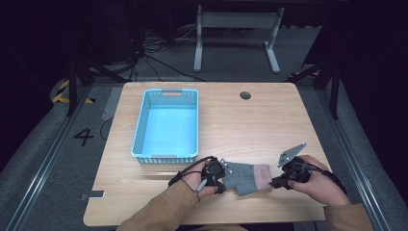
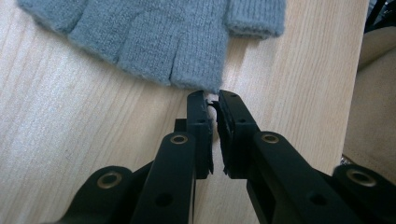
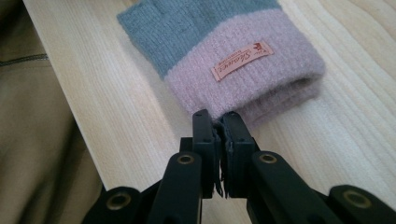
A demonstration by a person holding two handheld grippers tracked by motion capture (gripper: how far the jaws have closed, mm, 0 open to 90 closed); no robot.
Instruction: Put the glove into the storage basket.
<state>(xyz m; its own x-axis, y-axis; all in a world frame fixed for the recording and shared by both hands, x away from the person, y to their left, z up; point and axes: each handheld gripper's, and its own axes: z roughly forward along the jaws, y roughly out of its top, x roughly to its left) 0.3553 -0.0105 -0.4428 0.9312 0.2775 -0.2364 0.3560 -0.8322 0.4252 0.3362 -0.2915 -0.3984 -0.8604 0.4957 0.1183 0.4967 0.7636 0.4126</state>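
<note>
Fuzzy knitted wool glove (image 1: 245, 177) on matt pale wood-grain table (image 1: 250, 125); perforated plastic basket (image 1: 166, 123).

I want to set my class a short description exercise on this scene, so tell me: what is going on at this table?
A person holds a gripper in each hand over a grey and pink knitted glove lying flat on the wooden table. The left gripper is closed at the tip of one glove finger, and the right gripper is closed at the edge of the pink cuff. A blue basket stands empty just beyond the glove.
</note>
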